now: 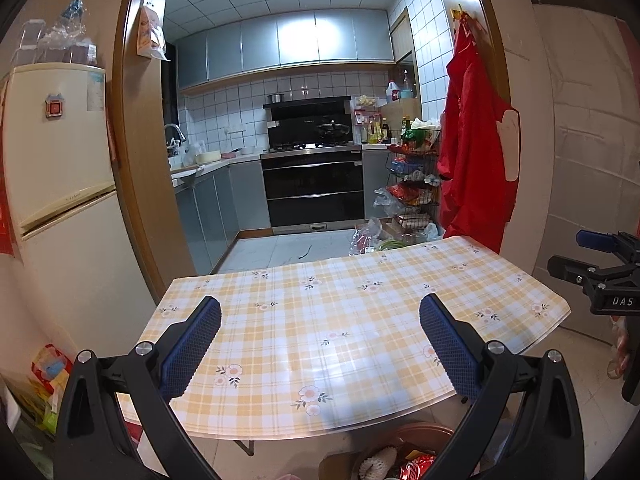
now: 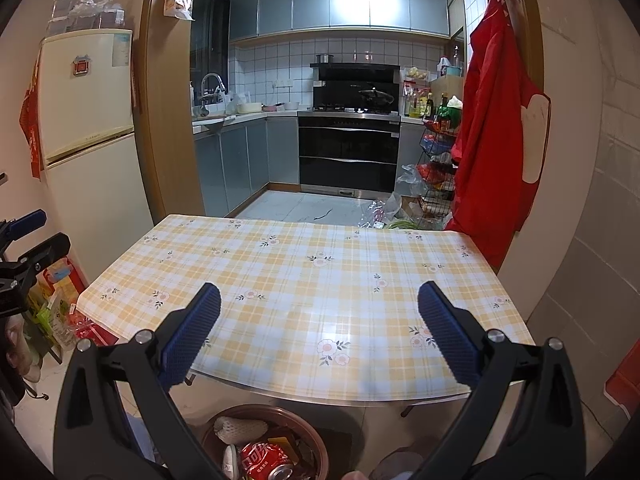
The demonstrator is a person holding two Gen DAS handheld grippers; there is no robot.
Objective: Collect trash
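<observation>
A brown round bin (image 2: 308,424) stands on the floor under the near edge of the table (image 2: 312,280). It holds a red cola can (image 2: 266,460), a white foam net (image 2: 240,426) and other scraps. The bin also shows in the left wrist view (image 1: 416,434). My left gripper (image 1: 320,312) is open and empty above the near part of the table. My right gripper (image 2: 319,300) is open and empty above the table too. The right gripper shows at the right edge of the left wrist view (image 1: 596,264). The left gripper shows at the left edge of the right wrist view (image 2: 28,240). The yellow plaid tablecloth is bare.
A cream fridge (image 2: 88,128) stands at the left, with bags on the floor (image 2: 60,304) beside it. A red apron (image 2: 492,120) hangs on the right door frame. A wire rack with packets (image 2: 436,168) stands beyond the table, and a kitchen with an oven (image 2: 348,152) lies behind.
</observation>
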